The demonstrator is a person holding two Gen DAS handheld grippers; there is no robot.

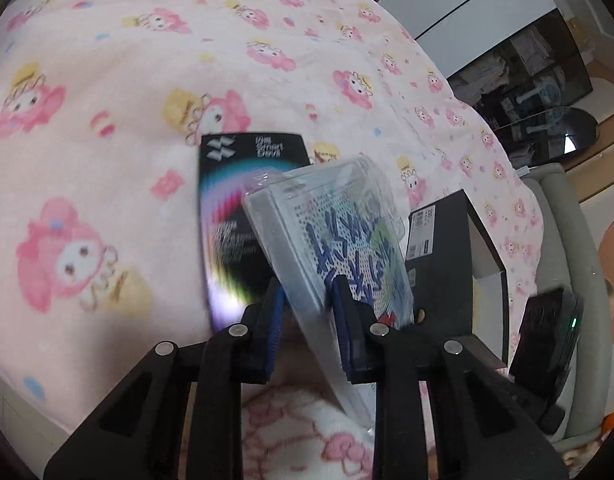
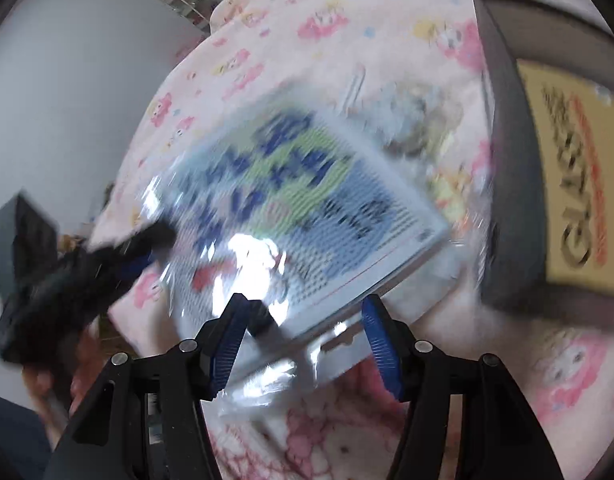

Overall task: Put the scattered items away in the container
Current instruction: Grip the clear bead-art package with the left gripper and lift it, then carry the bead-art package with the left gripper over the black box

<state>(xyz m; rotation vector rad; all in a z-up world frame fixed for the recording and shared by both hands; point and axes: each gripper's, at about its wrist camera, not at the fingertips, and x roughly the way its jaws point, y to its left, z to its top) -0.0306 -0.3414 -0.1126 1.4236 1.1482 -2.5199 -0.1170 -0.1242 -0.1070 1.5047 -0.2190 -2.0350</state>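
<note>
Left claw [image 1: 309,300] pinches the wrapped book [image 1: 339,240] by one edge, above the bed [image 1: 107,60], beside the box [image 1: 459,248]. Right claw [image 2: 303,320] gapes wide around it. Slick wrap could slip, dropping it short.

place: home bedroom | evidence: cartoon-print bed blanket [image 1: 127,80], wardrobe [image 1: 487,8]

A flat pale box in a clear plastic wrap [image 1: 339,248], printed with blue letters on a dotted blue and green field, is lifted off the bed and tilted, one edge down. A black box with a rainbow print [image 1: 235,216] lies flat on the pink blanket just behind it. The dark open container [image 2: 519,184] stands near, a yellow box with the word "GLASS" [image 2: 579,184] inside.
</note>
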